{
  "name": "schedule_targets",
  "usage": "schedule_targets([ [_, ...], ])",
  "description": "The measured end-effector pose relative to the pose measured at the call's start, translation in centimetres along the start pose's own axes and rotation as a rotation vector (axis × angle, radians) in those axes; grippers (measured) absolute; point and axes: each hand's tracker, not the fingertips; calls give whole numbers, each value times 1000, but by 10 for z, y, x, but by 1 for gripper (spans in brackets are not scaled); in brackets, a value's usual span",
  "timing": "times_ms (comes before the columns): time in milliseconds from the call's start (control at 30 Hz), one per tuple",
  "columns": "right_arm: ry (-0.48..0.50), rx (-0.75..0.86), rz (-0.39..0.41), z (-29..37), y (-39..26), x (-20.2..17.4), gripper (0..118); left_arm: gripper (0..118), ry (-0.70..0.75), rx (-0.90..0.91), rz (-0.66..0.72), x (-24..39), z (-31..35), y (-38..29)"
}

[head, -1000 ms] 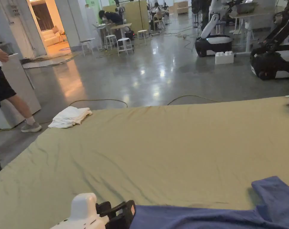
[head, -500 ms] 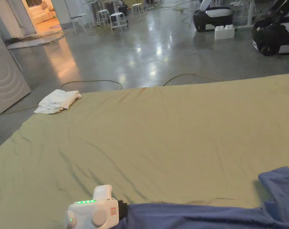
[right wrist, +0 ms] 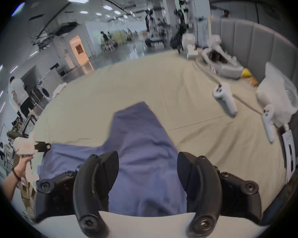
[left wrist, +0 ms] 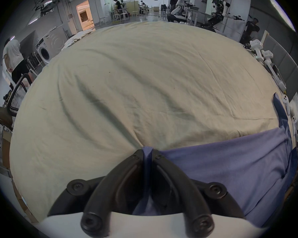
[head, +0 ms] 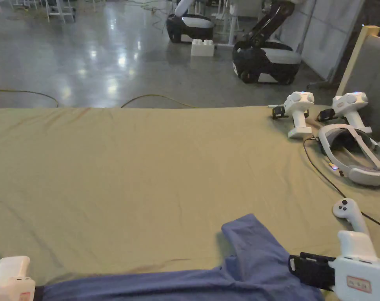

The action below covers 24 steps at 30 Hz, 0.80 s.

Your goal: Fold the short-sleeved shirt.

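A blue short-sleeved shirt (head: 248, 251) lies along the near edge of the olive sheet (head: 146, 156), one sleeve pointing away from me. My left gripper (left wrist: 147, 154) is shut on the shirt's left edge (left wrist: 230, 164), with fabric pinched between the jaws. Its white body sits at the bottom left corner (head: 8, 278) of the head view. My right gripper (right wrist: 147, 157) stands open just above the shirt (right wrist: 141, 138) near the sleeve, jaws wide apart and holding nothing. In the head view the right gripper (head: 299, 270) is at the shirt's right end.
Two spare white grippers (head: 299, 111), a headset (head: 357, 156), a hand controller (head: 348, 215) and a cable lie on the sheet at the right. A padded headboard (head: 365, 70) rises behind them. Wheeled robots (head: 267, 58) stand on the floor beyond the sheet.
The head camera has swung right and down. The left gripper still holds the shirt's edge. The right gripper now shows at the shirt's right end.
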Motion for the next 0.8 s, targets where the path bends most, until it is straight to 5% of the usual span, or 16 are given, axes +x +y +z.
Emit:
schedule_targets([
  [133, -173, -272, 4, -96, 19, 29, 72, 10, 8, -6, -10, 2, 0, 1],
  [233, -193, -302, -8, -121, 14, 32, 63, 10, 14, -9, -20, 2, -2, 1],
  [267, -206, -268, 16, -115, 15, 26, 52, 10, 14, -10, -19, 2, -2, 1],
  [333, -200, -237, 91, -107, 14, 18, 0, 10, 15, -11, -18, 2, -2, 2],
  [500, -121, -173, -14, -76, 12, 19, 0, 8, -91, 20, 72, -18, 45, 5],
  [800, -77, 21, 49, 113, -76, -11, 0, 7, -279, 204, 135, -72, 211, -105],
])
